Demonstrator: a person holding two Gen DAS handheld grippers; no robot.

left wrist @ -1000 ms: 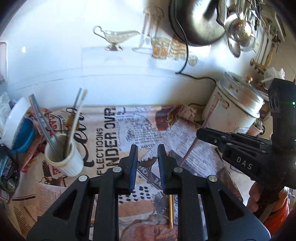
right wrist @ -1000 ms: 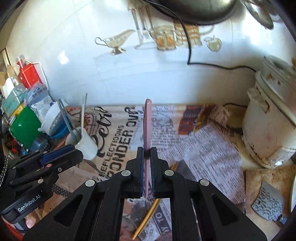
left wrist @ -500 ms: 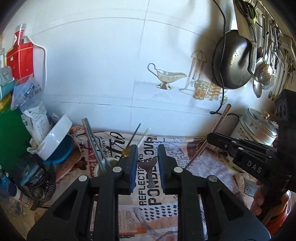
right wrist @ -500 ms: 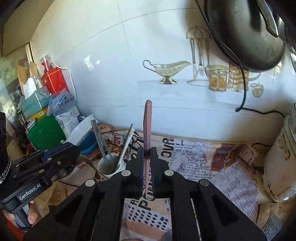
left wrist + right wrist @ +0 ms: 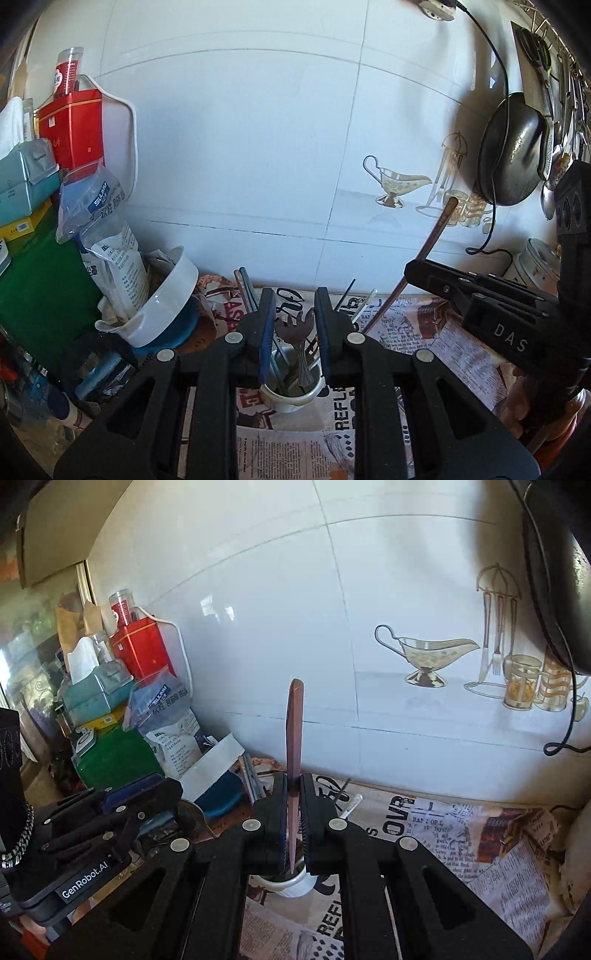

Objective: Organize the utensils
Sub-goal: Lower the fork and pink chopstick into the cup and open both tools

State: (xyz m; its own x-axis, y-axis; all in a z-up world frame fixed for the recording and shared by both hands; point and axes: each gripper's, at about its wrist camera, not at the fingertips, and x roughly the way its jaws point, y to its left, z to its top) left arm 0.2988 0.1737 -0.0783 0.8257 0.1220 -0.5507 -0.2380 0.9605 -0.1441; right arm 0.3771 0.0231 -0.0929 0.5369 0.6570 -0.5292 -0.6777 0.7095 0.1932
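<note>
Now that the white cup [image 5: 291,884] has come under my right gripper [image 5: 293,812], clamped on the pink stick [image 5: 294,738] pointing twelve o'clock, I can drop it in

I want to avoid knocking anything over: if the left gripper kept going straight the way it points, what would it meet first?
Most likely the white cup of utensils: it sits between and just beyond the left gripper fingers, with the fork standing up from it. How far off it is, the fisheye view leaves unclear.
</note>
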